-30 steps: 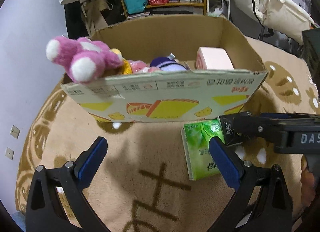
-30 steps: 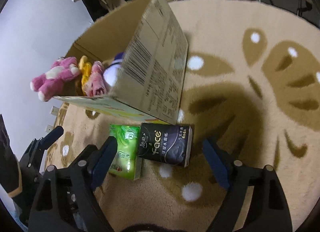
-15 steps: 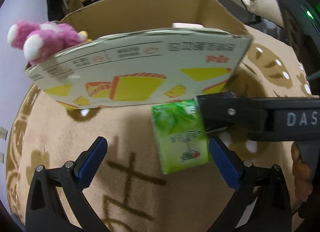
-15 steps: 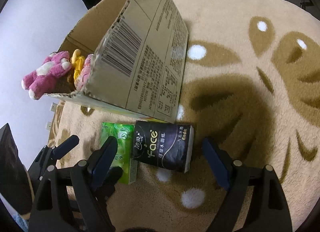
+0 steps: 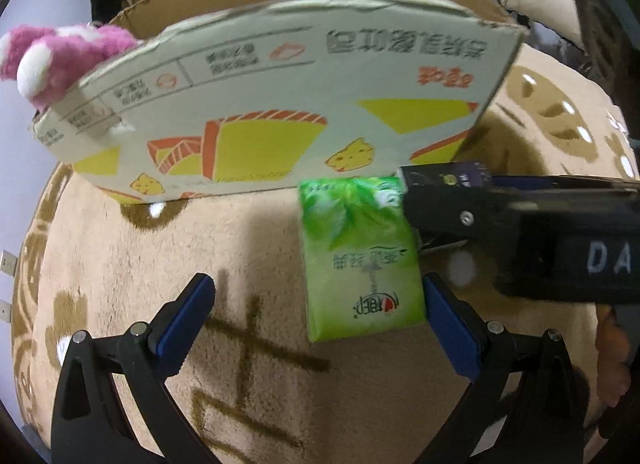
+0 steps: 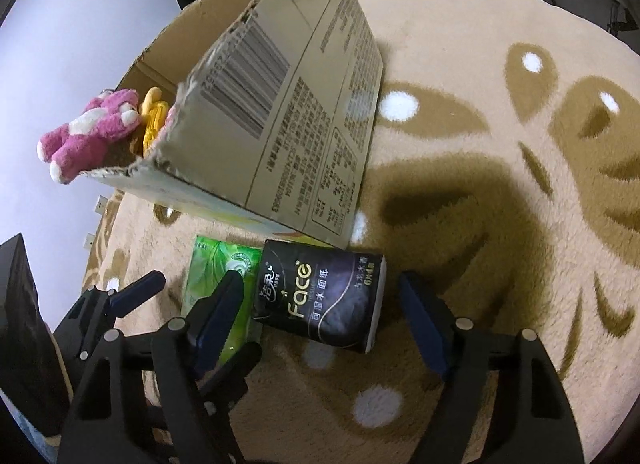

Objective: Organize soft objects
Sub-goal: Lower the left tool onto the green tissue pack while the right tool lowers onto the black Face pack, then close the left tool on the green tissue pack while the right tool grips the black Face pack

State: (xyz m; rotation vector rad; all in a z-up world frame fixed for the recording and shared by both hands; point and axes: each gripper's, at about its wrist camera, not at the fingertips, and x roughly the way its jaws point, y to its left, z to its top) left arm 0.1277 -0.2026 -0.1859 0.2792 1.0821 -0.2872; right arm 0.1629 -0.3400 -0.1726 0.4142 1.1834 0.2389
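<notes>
A green tissue pack (image 5: 360,260) lies on the beige rug just in front of the cardboard box (image 5: 280,103). My left gripper (image 5: 318,320) is open around its near end, and the right pad sits close beside the pack's edge. A black tissue pack (image 6: 320,300) lies next to the green tissue pack (image 6: 216,276), against the cardboard box (image 6: 300,123) at its corner. My right gripper (image 6: 320,320) straddles the black pack with its jaws closing. The pads are not pressing on it. A pink plush (image 5: 52,59) hangs over the box's left rim.
A yellow plush (image 6: 154,119) shows inside the box beside the pink plush (image 6: 88,131). The rug (image 6: 500,223) stretches bare to the right. A dark block (image 6: 20,324) stands at the far left. Shelves and a padded jacket stand behind the box.
Both grippers have sunk closer to the two packs. The left view now sees the box's printed wall instead of its inside. The right jaws have narrowed a little.
</notes>
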